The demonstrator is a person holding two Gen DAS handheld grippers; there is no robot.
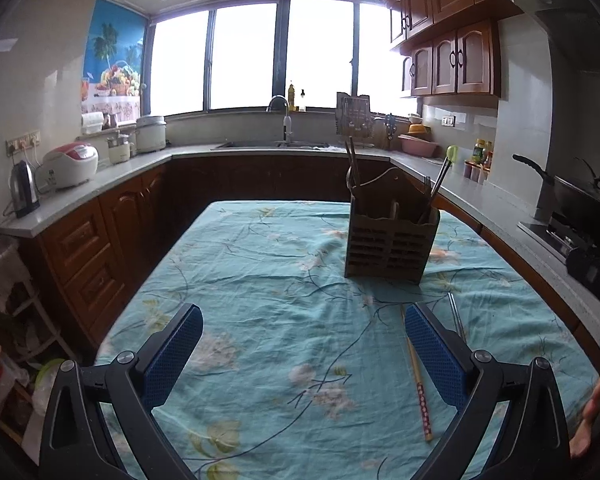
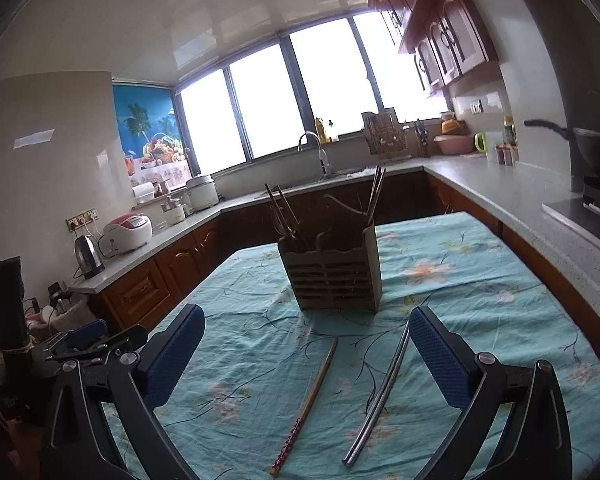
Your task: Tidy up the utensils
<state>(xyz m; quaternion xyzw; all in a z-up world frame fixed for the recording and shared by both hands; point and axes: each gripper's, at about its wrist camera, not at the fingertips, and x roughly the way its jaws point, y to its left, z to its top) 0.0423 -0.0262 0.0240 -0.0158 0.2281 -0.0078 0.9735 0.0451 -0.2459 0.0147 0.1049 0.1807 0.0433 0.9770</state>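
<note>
A brown slotted utensil holder (image 1: 390, 246) stands on the table with chopsticks, a fork and a green-tipped utensil in it; it also shows in the right wrist view (image 2: 334, 276). A wooden chopstick with a red patterned end (image 2: 306, 404) lies on the cloth, also seen in the left wrist view (image 1: 418, 384). Metal chopsticks (image 2: 380, 396) lie to its right, partly hidden in the left wrist view (image 1: 456, 316). My left gripper (image 1: 304, 348) is open and empty above the cloth. My right gripper (image 2: 306, 354) is open and empty above both chopstick sets.
The table has a teal floral cloth (image 1: 280, 280). Kitchen counters wrap around it, with a kettle (image 1: 24, 190), rice cookers (image 1: 70, 164), a sink with faucet (image 1: 280, 120) and a wok on the stove (image 1: 580, 196). My left gripper's body (image 2: 88, 344) shows at the left.
</note>
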